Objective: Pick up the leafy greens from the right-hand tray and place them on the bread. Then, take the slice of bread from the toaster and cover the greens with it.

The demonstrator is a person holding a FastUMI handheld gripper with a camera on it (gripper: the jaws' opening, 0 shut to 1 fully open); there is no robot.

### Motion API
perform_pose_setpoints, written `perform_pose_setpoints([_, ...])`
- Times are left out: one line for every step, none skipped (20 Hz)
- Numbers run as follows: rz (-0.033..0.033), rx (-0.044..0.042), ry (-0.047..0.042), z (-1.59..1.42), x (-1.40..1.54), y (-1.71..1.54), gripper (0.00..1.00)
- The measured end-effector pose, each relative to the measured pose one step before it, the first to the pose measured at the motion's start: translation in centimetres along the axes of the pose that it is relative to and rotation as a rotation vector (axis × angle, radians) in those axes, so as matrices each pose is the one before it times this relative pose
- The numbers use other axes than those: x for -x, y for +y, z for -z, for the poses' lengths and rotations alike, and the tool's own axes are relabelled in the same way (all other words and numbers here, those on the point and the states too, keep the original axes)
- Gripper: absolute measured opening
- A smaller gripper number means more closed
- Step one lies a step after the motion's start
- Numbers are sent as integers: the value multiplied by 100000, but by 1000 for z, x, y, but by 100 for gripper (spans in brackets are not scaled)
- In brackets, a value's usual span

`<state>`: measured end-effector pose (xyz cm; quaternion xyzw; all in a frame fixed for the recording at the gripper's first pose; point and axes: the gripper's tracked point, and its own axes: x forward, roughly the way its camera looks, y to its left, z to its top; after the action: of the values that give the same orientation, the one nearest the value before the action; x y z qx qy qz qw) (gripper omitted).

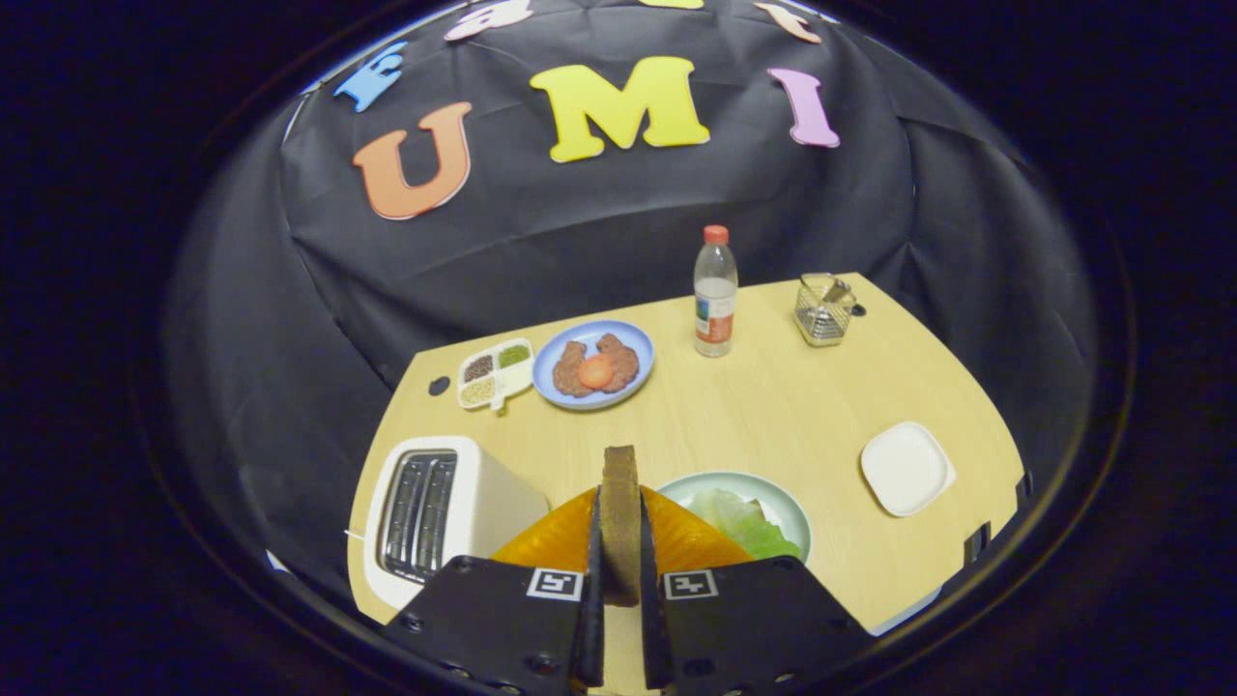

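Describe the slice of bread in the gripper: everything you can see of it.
The slice of bread is brown, dense and rough-textured, with a slightly darker crust along its rounded top. It stands upright on edge, seen edge-on, clamped between the two fingers of the gripper, which press on its flat faces. Its upper part rises clear above the fingers; its lower end is hidden between them. It is held in the air, in front of the orange plate, right of the toaster.

Gripper view: camera mounted on the gripper (pixel 619 580), raised above the near edge of the table (pixel 773 416), facing forward and down along the fingers. Fingers occupy lower centre of the frame, very close. Tabletop spans the middle; booth wall fills the upper half. Wide fisheye coverage.
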<state>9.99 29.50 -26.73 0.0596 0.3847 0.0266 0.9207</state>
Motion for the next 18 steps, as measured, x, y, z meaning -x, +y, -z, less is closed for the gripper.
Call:
perform_pose_setpoints([581,-416,574,299,-614,-550,16])
perform_pose_setpoints([610,65,583,506,-720,-529,16])
perform_pose_setpoints([-145,-319,652,315,-683,-307,16])
perform_pose_setpoints([-411,-567,949,551,-793,-247,16])
perform_pose_setpoints([318,-549,1064,416,-605,-294,16])
perform_pose_setpoints([419,-865,813,312,-632,-397,16])
perform_pose_setpoints([-232,-481,747,288,-612,-259,16])
perform_pose_setpoints([30,239,587,276,-461,-278,16])
perform_pose_setpoints([973,32,122,63,-500,-585,16])
perform_pose_setpoints([205,-888,404,111,-295,-533,16])
perform_pose_setpoints([-1547,-1049,398,119,-68,79,16])
perform_pose_setpoints([141,71,-480,-49,-138,-340,16])
perform_pose_setpoints([1467,893,-230,-103,-136,-591,16])
perform_pose_setpoints([338,865,264,23,-147,-400,16])
perform_pose_setpoints([951,517,119,-72,-85,-452,16])
perform_pose_setpoints([2143,810,427,29,-260,-919,16])
perform_pose_setpoints([1158,695,872,80,-183,-566,16])
perform_pose_setpoints([1711,764,1359,346,-383,-700,18])
